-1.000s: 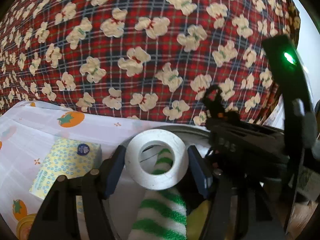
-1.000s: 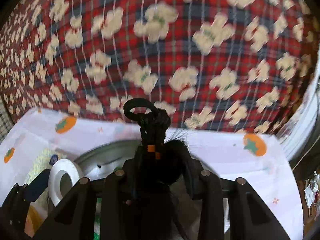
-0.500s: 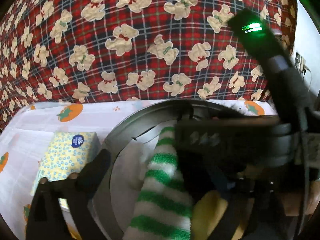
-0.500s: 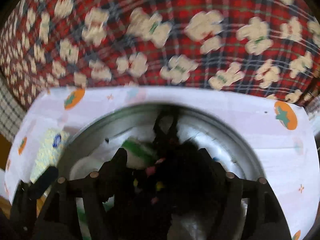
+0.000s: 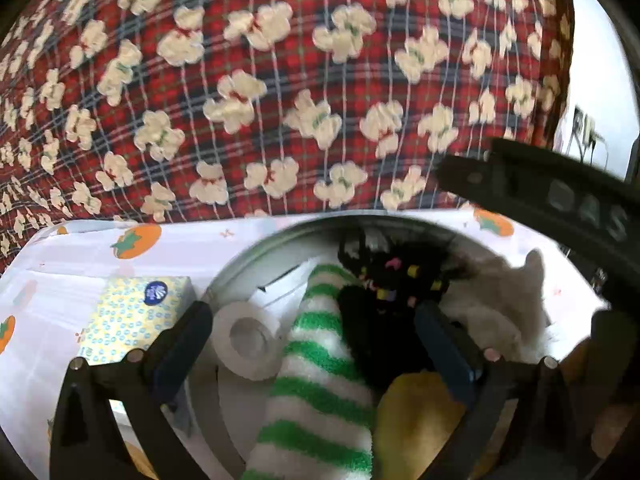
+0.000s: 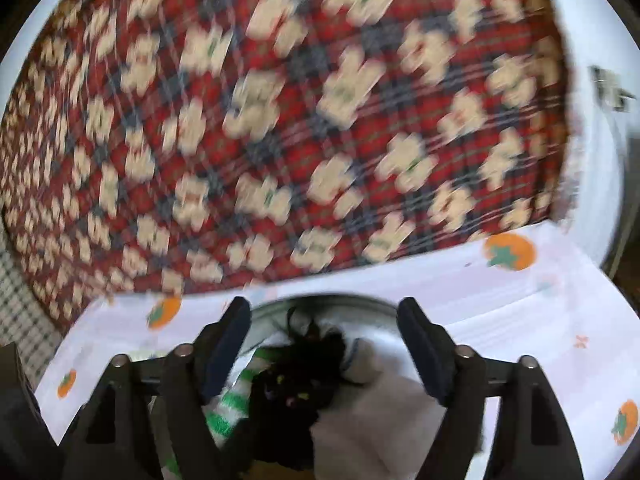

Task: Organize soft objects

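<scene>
Soft daylight; right view motion-blurred; fisheye edges.

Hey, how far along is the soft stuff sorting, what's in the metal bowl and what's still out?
Done: the striped sock, black fuzzy item, white tape roll, yellow item and white fluffy piece sit in the metal bowl. In hand: nothing; left gripper and right gripper are open. Left: only the tissue pack lies outside.

Since 1.0 s ago: left gripper (image 5: 310, 330) went from clamped on white tape roll (image 5: 248, 340) to jaws apart, roll lying in metal bowl (image 5: 280, 236). Right gripper (image 6: 324, 344) released black fuzzy item (image 5: 380, 300), now in the bowl beside green-striped sock (image 5: 316, 364); jaws apart, lifted above.
</scene>
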Motion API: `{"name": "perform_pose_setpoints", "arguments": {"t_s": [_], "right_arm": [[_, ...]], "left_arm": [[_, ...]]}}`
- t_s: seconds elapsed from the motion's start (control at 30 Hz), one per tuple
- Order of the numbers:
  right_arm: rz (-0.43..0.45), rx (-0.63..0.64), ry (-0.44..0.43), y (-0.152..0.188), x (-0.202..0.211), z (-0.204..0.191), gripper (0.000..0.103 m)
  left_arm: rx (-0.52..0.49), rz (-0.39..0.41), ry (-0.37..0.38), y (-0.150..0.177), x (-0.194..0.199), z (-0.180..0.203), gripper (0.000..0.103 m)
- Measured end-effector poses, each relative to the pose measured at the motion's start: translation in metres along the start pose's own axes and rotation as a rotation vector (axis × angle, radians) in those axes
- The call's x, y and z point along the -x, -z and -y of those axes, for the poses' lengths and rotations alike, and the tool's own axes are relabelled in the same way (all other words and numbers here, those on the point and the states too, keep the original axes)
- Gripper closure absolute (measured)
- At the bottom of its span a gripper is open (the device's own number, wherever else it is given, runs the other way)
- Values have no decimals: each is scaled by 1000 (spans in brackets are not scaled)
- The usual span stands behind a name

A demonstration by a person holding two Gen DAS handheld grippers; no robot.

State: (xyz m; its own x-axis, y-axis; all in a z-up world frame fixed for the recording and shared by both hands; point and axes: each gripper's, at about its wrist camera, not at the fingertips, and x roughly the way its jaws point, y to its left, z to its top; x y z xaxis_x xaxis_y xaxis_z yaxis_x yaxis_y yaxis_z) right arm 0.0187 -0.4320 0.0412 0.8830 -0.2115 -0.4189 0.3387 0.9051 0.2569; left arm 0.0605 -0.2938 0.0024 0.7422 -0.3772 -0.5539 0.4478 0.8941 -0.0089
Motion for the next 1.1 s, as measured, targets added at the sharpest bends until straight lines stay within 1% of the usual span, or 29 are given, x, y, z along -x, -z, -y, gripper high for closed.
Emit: {"name": "perform_pose_setpoints", "arguments": {"t_s": [0.03,0.13,0.2,0.23,0.37,0.4,0.47,0.6,0.67,0.77,0.87,0.93,1.1], "right_arm": [[62,-26,13,5,11,4,16],[185,-37,47,17,33,11,16],[238,-22,73,24,39,10,16],[279,-10,88,30,45,10,16],[354,24,121,41,58,10,16],[363,46,135,43,59,7,16],[365,50,141,48,60,8,16],[327,62,128,56,54,6,15],[315,99,132,60,50,1,15],[303,155,150,64,47,-8,15],[287,162,145,66,46,-9,15],[296,162,150,68,49,-10,15],[307,163,131,73,57,-12,15]], "left_arm": [[8,23,7,0,5,-1,0],[18,62,-3,0,11,-5,0],[27,80,-18,2,13,-7,0],[34,88,-20,3,14,-9,0],[54,102,-17,7,15,-15,0],[56,106,-17,9,16,-16,0],[53,116,-22,12,17,-16,0],[42,143,-36,17,20,-15,0],[32,154,-36,18,21,-15,0],[15,147,-35,20,20,-13,0],[5,139,-43,23,18,-13,0],[5,138,-43,25,18,-13,0],[-17,185,-44,32,28,-11,0]]}}
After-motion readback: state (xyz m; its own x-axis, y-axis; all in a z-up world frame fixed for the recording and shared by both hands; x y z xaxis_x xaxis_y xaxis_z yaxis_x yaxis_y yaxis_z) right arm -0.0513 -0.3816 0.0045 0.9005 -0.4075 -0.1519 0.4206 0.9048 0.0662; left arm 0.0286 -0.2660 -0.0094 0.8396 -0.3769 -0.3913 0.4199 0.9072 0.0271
